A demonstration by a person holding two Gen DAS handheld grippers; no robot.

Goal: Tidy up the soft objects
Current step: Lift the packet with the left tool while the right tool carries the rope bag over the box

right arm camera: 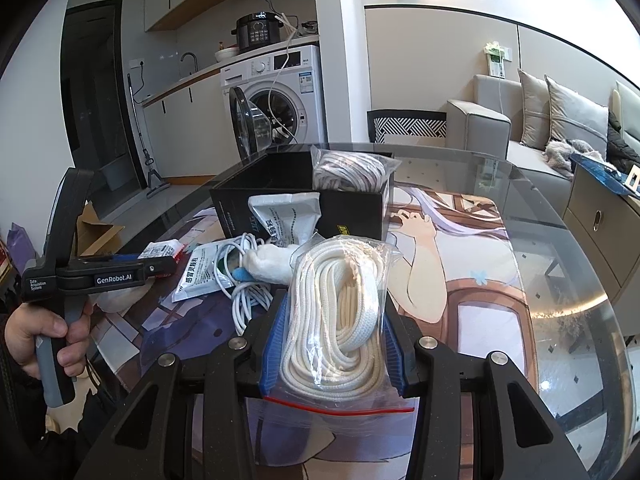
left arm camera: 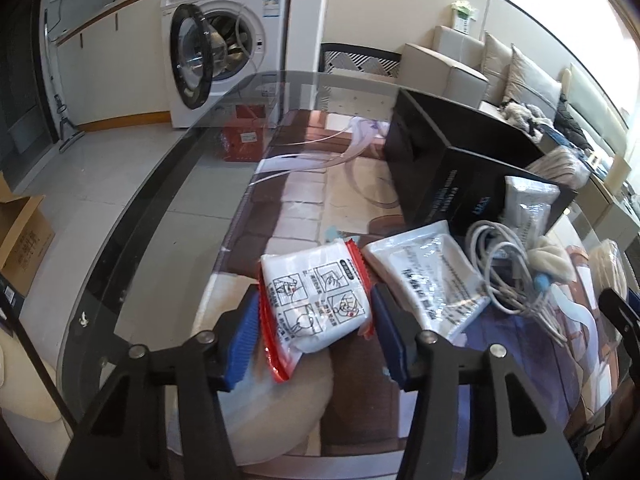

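My left gripper has its blue pads on both sides of a white packet with a red zip edge, which rests on the table; the jaws look closed on it. In the right wrist view this gripper sits at the left by the same packet. My right gripper is shut on a clear zip bag of white rope. A black open box stands behind, holding another rope bag. The box also shows in the left wrist view.
On the glass table lie a white printed pouch, a coiled white cable, a cream cloth lump and a white pouch leaning on the box. A washing machine and a sofa stand beyond.
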